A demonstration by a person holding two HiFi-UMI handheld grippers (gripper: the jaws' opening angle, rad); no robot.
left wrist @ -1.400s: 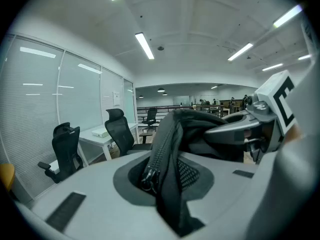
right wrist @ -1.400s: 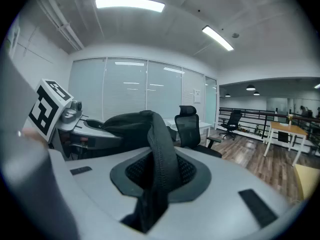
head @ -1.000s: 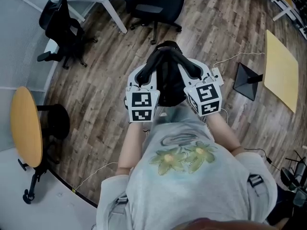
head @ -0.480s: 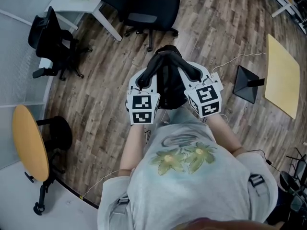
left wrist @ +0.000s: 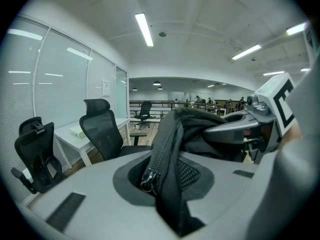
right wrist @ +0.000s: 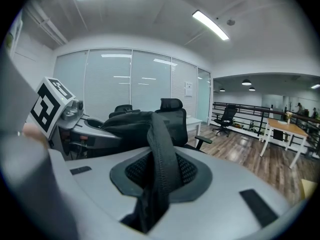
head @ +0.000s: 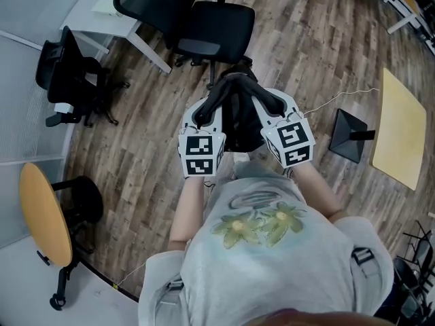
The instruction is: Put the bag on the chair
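Observation:
A black bag hangs in the air in front of the person, held from both sides. My left gripper is shut on its zippered edge. The right gripper is shut on a black strap-like fold of the bag. The bag's lower part is hidden behind the grippers' marker cubes. A black office chair stands just ahead of the bag on the wooden floor, its seat facing me. The same chair appears left of the bag in the left gripper view, and the chair sits behind the bag in the right gripper view.
A second black chair stands at the left beside a white desk. A round wooden table sits at lower left. At the right stand a black floor stand with a white cable and a yellow board.
The person has stepped forward with the bag: the black office chair has come nearer and more into view. Both grippers keep the same hold on the bag.

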